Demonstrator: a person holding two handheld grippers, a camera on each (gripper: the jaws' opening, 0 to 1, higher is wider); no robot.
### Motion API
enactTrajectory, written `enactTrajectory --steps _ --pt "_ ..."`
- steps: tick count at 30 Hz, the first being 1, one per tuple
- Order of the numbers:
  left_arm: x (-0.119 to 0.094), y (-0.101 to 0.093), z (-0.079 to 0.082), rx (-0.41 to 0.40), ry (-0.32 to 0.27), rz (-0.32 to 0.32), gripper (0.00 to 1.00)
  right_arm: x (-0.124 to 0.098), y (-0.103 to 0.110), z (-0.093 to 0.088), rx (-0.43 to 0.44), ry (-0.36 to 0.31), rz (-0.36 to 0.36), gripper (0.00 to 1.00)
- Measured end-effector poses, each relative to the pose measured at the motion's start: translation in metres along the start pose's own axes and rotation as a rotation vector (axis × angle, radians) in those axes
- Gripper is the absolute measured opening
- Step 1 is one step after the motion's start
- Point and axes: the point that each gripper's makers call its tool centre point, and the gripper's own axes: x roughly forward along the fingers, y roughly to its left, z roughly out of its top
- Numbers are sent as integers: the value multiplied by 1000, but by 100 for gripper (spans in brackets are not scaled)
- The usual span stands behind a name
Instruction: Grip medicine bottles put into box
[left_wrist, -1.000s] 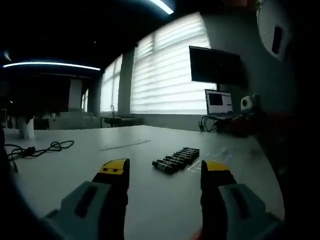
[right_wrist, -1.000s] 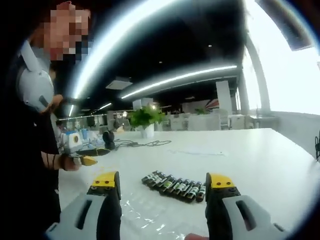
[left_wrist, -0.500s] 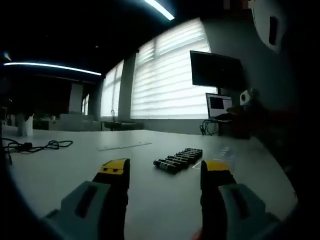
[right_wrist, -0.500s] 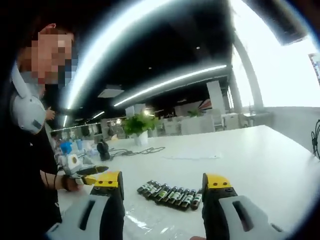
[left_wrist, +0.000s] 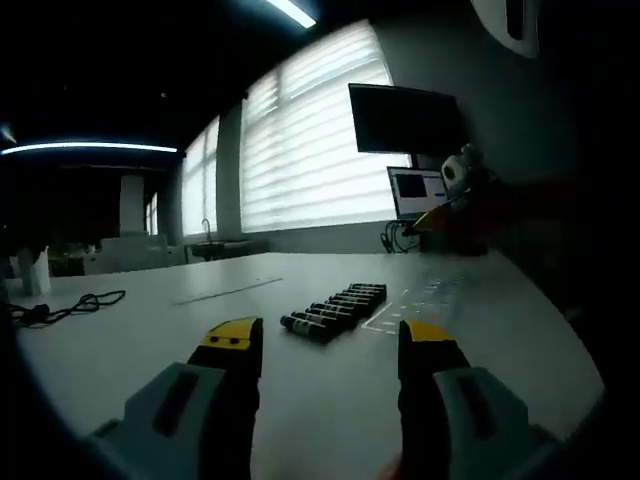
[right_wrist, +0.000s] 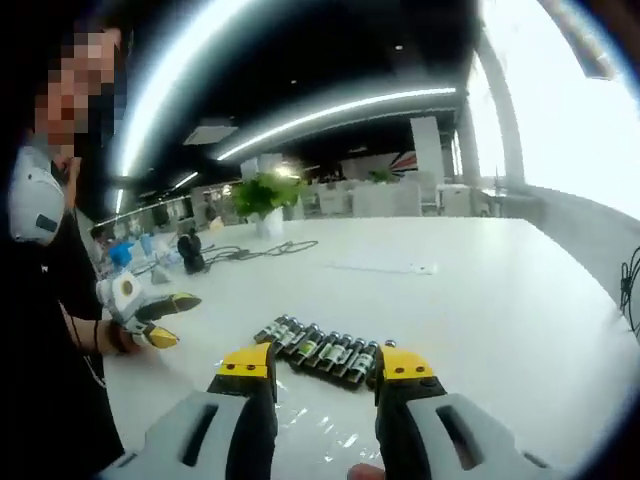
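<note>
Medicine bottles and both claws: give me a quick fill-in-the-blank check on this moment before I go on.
1. The medicine bottles lie side by side in a single ____ on the white table.
2. The right claw is ____, gripping nothing.
3. The left claw holds ____.
4. Behind the bottles stands a potted ____.

Missing words: row; open; nothing; plant

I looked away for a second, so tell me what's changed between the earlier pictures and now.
The right gripper has narrowed its jaws and closed in on the row of medicine bottles, its tips now at the row's near side. The left gripper stays open and empty; its view has only shifted a little. The bottles lie in the same row on the white table, none picked up.
</note>
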Motion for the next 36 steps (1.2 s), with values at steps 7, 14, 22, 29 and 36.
enactTrajectory --steps 7,14,22,29,36 --pt "-2 3 3 3 -14 22 46 8 3 -12 -20 158 36 44" --pt "-2 3 2 5 -12 19 46 17 -13 -6 43 150 -73 31" --pt "-2 3 1 6 -11 30 47 26 -25 -16 -45 231 -101 50" --pt "-3 5 2 4 -16 31 47 42 -30 -15 122 328 -103 37" --pt "-3 2 1 24 -10 23 47 58 -48 -31 185 452 -133 29"
